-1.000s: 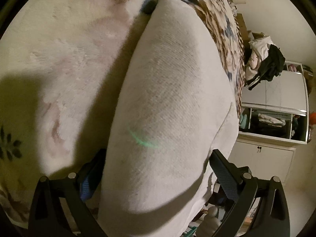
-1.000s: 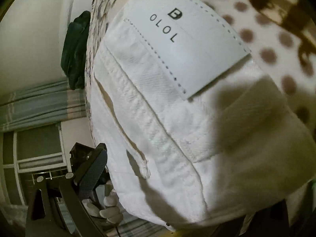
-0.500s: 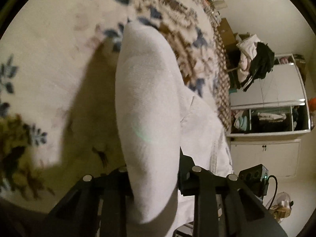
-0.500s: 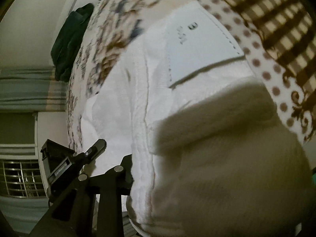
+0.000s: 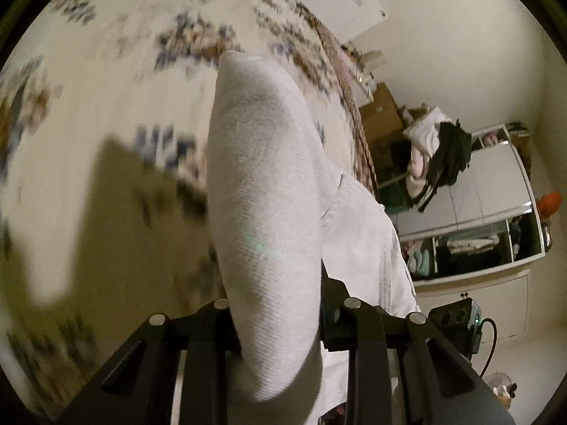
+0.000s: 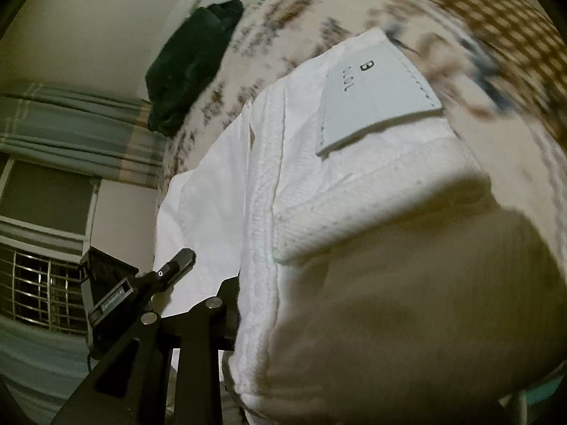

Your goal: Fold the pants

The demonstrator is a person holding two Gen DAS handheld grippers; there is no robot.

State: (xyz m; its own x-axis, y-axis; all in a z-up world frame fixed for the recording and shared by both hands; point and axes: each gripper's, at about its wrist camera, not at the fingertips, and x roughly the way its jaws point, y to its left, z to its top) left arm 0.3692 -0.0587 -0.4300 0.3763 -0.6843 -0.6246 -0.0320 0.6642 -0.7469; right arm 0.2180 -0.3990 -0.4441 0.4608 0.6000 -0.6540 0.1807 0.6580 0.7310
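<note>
The white pants (image 5: 269, 191) hang in a folded ridge above the floral bedspread (image 5: 106, 88). My left gripper (image 5: 280, 313) is shut on this ridge of cloth, which bulges out between and over the fingers (image 5: 219, 306). In the right wrist view the waistband end of the pants (image 6: 283, 191) shows a white patch label (image 6: 375, 95). My right gripper (image 6: 304, 318) is shut on the thick waistband. Only its left finger (image 6: 212, 304) shows; the other is hidden behind the cloth. Each view shows the other gripper alongside: my right gripper (image 5: 457, 313) and my left gripper (image 6: 166, 272).
A dark green garment (image 6: 191, 67) lies at the far end of the bed. A white wardrobe with open shelves (image 5: 478, 241) and a heap of clothes (image 5: 436, 148) stand past the bed's right edge. A curtained, barred window (image 6: 42, 276) is on the other side.
Both grippers' jaws have closed from wide open onto the pants. Both have risen and pulled back from the bed, lifting the cloth with them; more of the room shows.
</note>
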